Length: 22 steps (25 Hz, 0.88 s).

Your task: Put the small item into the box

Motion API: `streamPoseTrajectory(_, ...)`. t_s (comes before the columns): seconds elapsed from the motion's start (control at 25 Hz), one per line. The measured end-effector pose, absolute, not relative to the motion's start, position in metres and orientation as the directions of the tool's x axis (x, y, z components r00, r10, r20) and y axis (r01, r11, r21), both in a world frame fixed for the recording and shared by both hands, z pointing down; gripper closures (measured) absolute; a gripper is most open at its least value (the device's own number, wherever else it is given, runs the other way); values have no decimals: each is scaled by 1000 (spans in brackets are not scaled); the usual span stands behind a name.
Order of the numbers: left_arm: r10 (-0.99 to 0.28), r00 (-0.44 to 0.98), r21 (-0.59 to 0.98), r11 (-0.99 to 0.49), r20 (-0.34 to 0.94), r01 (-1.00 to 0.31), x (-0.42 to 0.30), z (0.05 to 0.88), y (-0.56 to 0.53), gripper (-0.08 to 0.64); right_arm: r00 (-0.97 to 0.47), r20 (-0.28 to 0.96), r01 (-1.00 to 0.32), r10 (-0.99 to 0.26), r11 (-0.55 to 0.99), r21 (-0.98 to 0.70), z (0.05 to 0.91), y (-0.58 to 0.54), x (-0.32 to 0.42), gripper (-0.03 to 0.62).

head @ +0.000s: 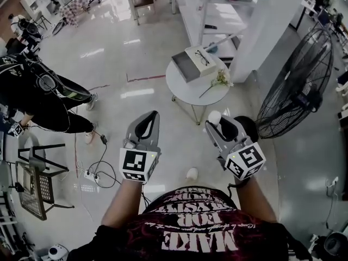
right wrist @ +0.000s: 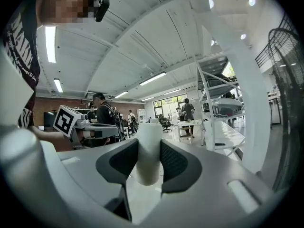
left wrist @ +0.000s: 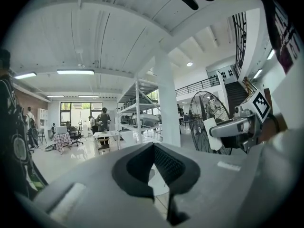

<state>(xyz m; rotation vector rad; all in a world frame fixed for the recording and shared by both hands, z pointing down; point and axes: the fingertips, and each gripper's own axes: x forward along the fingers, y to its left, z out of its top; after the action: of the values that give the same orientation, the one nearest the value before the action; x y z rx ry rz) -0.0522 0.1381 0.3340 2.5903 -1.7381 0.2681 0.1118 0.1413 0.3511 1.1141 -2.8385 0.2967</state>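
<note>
The small item [head: 214, 117] is a white, rounded piece, and my right gripper [head: 216, 123] is shut on it, held up in the air short of the round white table [head: 187, 91]. In the right gripper view the white item [right wrist: 148, 152] stands upright between the dark pads [right wrist: 175, 161]. An open grey box [head: 186, 67] lies on the table's far side, and a pair of glasses [head: 202, 57] rests on its white lid. My left gripper [head: 145, 123] hangs level with the right one, shut with nothing in it. The left gripper view shows its pads [left wrist: 168, 164] meeting at the tip.
A sprig of pale flowers [head: 217, 81] lies on the table's right part. A large black floor fan [head: 296, 86] stands to the right beside a white pillar [head: 266, 26]. A person in black [head: 38, 97] is at left, above a chair [head: 35, 181] and a cabled power strip [head: 89, 174].
</note>
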Motion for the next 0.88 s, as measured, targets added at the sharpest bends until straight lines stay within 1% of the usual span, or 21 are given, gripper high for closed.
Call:
streamPoseTrajectory(0.44,-931,336,-104,-351,141,-930,-20,341,86,558,-764,123,-645,-634,745,-168,358,86,143,425)
streamPoseTrajectory(0.64,-926,321,-84,-342,197,-936,-18,354,88,558,-773,114,-633,-624,751,-185,361,77,147,425)
streamPoseTrajectory(0.88,-936,312,-94,-329,161,-940,-27,345,78,558,-779,108,-626,-617,758,-185,358,66,140,425)
